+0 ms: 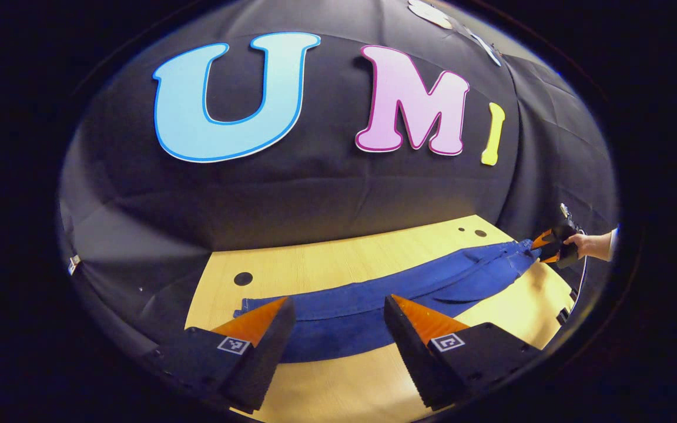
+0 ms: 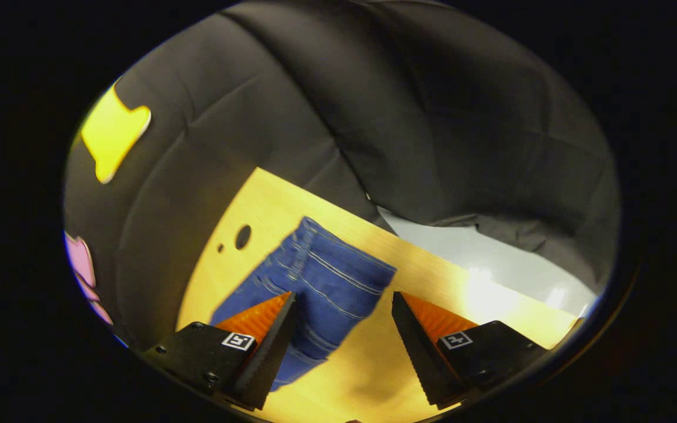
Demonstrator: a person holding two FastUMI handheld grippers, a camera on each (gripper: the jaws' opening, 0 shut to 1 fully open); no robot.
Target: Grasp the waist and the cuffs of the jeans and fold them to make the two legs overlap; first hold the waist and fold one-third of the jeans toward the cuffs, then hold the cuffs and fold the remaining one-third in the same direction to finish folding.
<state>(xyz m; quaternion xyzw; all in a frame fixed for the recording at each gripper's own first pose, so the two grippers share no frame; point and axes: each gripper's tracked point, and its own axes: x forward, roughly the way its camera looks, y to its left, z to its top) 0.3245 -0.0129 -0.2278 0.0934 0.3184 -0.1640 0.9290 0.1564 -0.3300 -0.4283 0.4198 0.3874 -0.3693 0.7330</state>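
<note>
Jaws first: the left gripper [image 1: 338,320] has them spread wide with nothing between them, hanging just over the near edge of the jeans [image 1: 374,302] at the cuff end. The right gripper [image 2: 343,317] is gaping the same way in its own view, nothing pinched, poised above the waist end of the jeans [image 2: 321,282].

Jeans themselves are laid out flat on the light wood table [image 1: 327,258], one long blue strip running from the cuffs near the left gripper out to the waist on the far right. From the left gripper view you get the whole length, and at the far end you can see the right gripper [image 1: 541,247] with a hand [image 1: 585,244] behind it, right at the waist. Can't tell from that distance whether it's touching the cloth.

Right gripper view is much tighter: just the waist part, with pale stitching lines across the denim, the fabric running down under the left-hand finger of that gripper. It also picks up a pale grey patch of floor [image 2: 491,258] past the table's far edge.

Not much clutter around. Table has a round hole [image 1: 243,278] near the cuff end, and two more holes [image 1: 479,232] toward the waist end. Behind everything is the black cloth wall [image 1: 291,194], wrinkled, hanging down to the table's back edge.
</note>
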